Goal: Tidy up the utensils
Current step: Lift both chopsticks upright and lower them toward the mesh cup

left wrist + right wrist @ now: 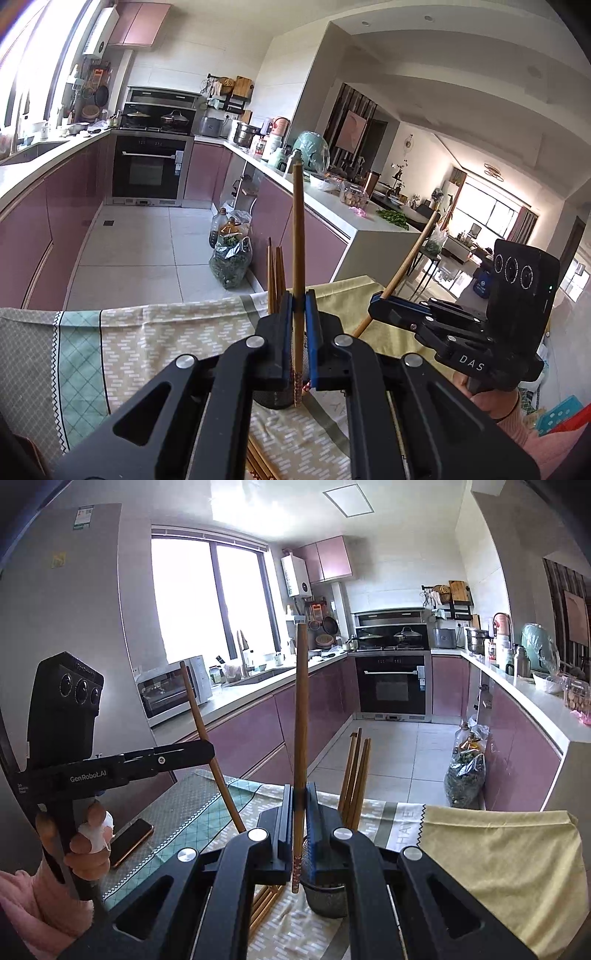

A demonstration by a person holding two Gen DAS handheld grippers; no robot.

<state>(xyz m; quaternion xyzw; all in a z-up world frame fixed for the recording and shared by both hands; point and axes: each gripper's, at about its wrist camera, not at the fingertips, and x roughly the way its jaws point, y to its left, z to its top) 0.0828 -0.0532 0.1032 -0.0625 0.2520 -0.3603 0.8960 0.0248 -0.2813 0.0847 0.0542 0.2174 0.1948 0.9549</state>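
Note:
My left gripper (298,295) is shut on a brown wooden chopstick (297,236) held upright, its patterned lower end just above a dark mesh holder (273,400). Several chopsticks (275,273) stand in that holder. My right gripper (300,788) is shut on another chopstick (300,716), also upright, its tip beside the mesh holder (325,901) where several chopsticks (355,775) stand. Each gripper shows in the other's view: the right one (380,295) with its slanted chopstick (402,266), the left one (210,751) with its chopstick (207,738).
Patterned cloths (147,332) and a yellow cloth (498,856) cover the table. More chopsticks (264,908) lie flat beside the holder. A phone (131,842) lies at the table's left. Bags and bottles (231,254) stand on the floor by the pink cabinets.

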